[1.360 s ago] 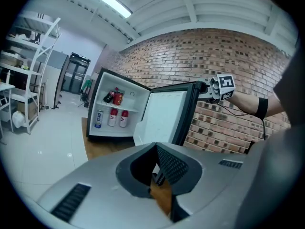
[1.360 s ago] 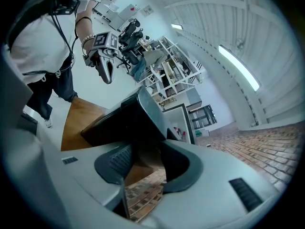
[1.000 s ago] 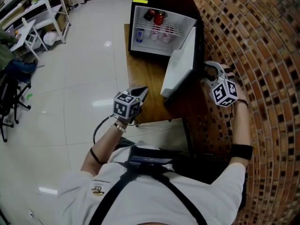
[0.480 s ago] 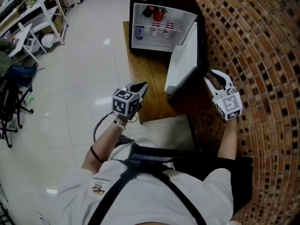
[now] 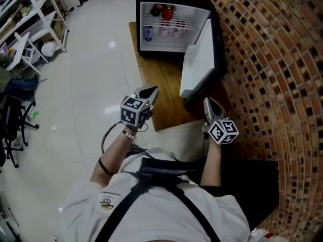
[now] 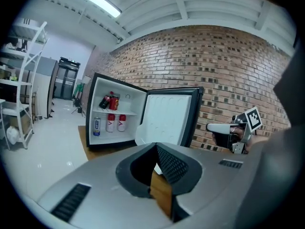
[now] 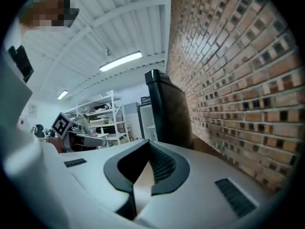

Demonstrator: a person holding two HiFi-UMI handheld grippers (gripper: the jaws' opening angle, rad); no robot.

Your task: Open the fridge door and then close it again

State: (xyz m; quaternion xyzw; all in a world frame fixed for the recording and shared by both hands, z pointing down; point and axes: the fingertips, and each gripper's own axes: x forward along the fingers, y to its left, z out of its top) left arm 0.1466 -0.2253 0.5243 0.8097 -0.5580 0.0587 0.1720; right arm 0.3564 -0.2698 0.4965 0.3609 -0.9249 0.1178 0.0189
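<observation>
A small black fridge (image 5: pixel 174 19) stands open on a wooden platform, with cans and bottles (image 5: pixel 164 11) on its shelves. Its white-lined door (image 5: pixel 199 64) is swung out to the right. My left gripper (image 5: pixel 150 91) hangs shut and empty in front of the fridge, over the platform's near left part. My right gripper (image 5: pixel 208 102) sits just below the door's free edge, apart from it, with its jaws closing on nothing. The left gripper view shows the open fridge (image 6: pixel 112 118), the door (image 6: pixel 167 118) and the right gripper (image 6: pixel 217 127). The right gripper view shows the door's dark outer side (image 7: pixel 167 109).
A curved brick wall (image 5: pixel 272 59) runs close along the right, behind the door. The wooden platform (image 5: pixel 161 84) lies under the fridge. White shelving (image 5: pixel 30 14) and a dark chair (image 5: pixel 12 115) stand at the far left across the pale tiled floor.
My right gripper came down and leftward from beside the door's outer side to below its free edge, rolled over, and its jaws closed. The left gripper barely shifted. The door stays open.
</observation>
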